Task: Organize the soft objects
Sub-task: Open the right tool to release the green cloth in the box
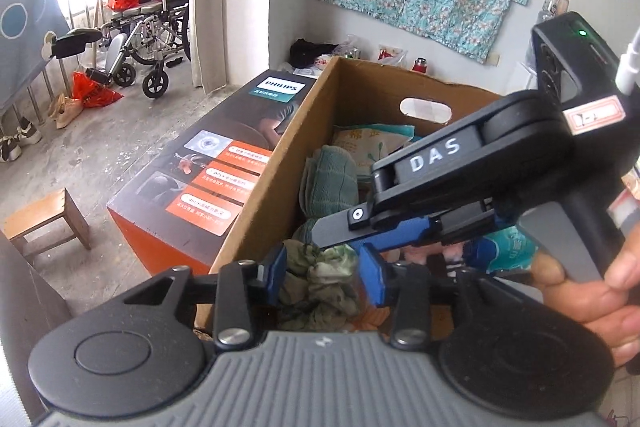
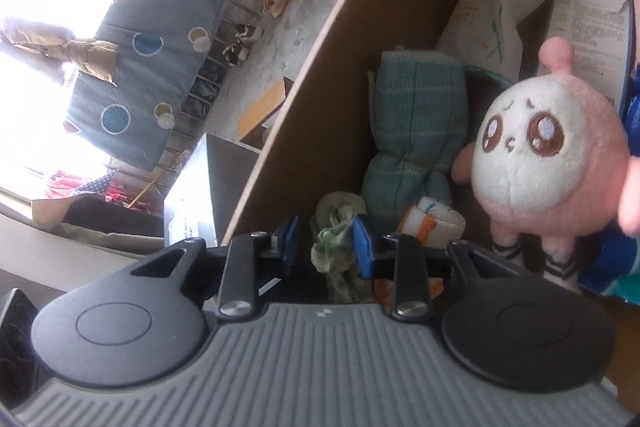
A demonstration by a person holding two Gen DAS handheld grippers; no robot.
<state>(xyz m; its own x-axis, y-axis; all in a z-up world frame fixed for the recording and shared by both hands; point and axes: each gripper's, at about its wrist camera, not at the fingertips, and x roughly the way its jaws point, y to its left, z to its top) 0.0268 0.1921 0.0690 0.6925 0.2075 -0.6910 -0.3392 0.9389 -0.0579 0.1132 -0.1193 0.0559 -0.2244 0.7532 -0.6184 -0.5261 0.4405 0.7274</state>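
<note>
An open cardboard box (image 1: 280,163) (image 2: 320,87) holds soft things. A crumpled green-and-white cloth (image 1: 320,279) (image 2: 334,227) lies in its near corner. My left gripper (image 1: 324,269) hangs over it, blue pads apart on either side, not squeezing it. My right gripper (image 2: 326,243) straddles the same cloth, with a gap beside one pad. In the left wrist view one of its fingers (image 1: 340,227) reaches in from the right, just above the cloth. A rolled teal towel (image 1: 328,179) (image 2: 416,115) lies behind. A pink-and-white plush toy (image 2: 548,147) stands at the right.
Printed packets (image 2: 492,23) and a folded white-and-orange cloth (image 2: 432,223) are also in the box. A dark and orange Philips carton (image 1: 208,167) stands against its left side. A wooden stool (image 1: 44,219), a wheelchair (image 1: 152,27) and shoes are on the floor. A hand (image 1: 592,291) holds the right gripper.
</note>
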